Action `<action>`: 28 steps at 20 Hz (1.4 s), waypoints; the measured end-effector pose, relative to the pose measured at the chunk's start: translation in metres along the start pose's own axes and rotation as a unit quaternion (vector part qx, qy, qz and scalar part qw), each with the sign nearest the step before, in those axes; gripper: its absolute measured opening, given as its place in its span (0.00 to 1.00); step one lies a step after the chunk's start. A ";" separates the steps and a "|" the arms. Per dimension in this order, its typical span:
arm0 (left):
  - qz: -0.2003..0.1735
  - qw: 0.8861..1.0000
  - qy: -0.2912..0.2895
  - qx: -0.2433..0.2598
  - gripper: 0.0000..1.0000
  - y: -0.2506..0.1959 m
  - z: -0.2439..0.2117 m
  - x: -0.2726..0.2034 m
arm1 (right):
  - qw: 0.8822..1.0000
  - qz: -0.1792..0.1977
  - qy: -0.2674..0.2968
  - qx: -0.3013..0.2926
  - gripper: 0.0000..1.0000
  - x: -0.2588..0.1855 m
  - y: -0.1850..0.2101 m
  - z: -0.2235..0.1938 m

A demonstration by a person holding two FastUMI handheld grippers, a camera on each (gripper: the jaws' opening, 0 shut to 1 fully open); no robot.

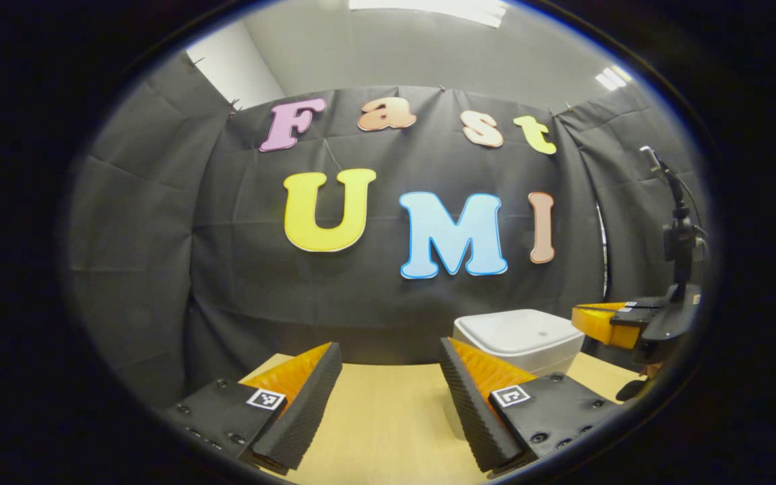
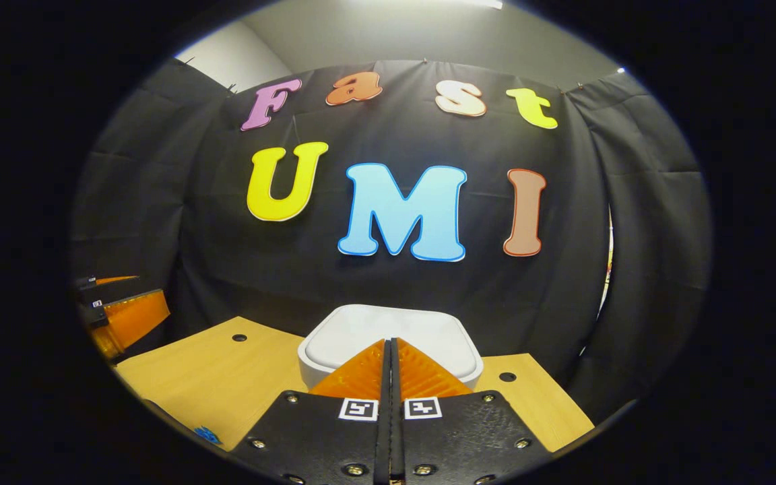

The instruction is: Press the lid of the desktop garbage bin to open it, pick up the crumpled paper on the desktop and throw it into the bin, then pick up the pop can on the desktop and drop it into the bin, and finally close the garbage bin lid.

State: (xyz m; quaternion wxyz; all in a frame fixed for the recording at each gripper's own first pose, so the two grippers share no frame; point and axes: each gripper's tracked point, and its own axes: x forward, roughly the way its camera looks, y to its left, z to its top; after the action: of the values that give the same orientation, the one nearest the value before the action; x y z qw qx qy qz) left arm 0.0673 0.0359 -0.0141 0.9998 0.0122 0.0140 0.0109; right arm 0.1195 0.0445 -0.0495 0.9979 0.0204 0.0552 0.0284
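Right gripper view: right tool (image 2: 389, 367) pressed together, empty, just before the bin (image 2: 334, 357) at the bench's (image 2: 226, 377) far edge, lid (image 2: 388, 330) down. Left tool (image 1: 388, 377) spread, empty. Lid looks rigid, smooth plastic; press its centre, tips together.

I see both views evenly lit from ceiling light panels (image 1: 428, 10), which blow out to white glare. The table (image 1: 388, 417) is bright with soft shadows under my fingers (image 1: 307, 397). Focus is sharp in the centre; fisheye distortion bends the wall cloth (image 2: 630, 202), and the rim darkens and softens.
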 end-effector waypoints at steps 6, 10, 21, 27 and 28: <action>0.015 1.000 0.009 -0.010 0.96 0.014 -0.009 0.004 | 0.999 -0.003 0.033 0.015 0.00 0.035 -0.007 -0.022; 0.029 0.999 0.018 -0.015 0.96 0.024 -0.016 0.007 | 0.998 0.003 0.056 0.038 0.00 0.043 -0.008 -0.032; 0.036 0.999 0.021 -0.011 0.96 0.027 -0.019 0.008 | 0.997 0.009 0.046 0.062 0.00 0.044 -0.005 -0.038; 0.034 0.999 0.013 -0.012 0.96 0.021 -0.013 0.000 | 0.995 0.004 0.059 0.085 0.00 0.038 -0.008 -0.028; 0.035 0.999 0.013 -0.013 0.96 0.022 -0.014 -0.001 | 0.994 0.007 0.059 0.087 0.00 0.038 -0.007 -0.029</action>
State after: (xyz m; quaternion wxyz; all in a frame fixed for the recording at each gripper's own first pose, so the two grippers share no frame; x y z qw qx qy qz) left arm 0.0651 0.0578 -0.0271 0.9986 -0.0008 0.0263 0.0462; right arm 0.1541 0.0403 -0.0827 0.9871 0.1058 0.1160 0.0316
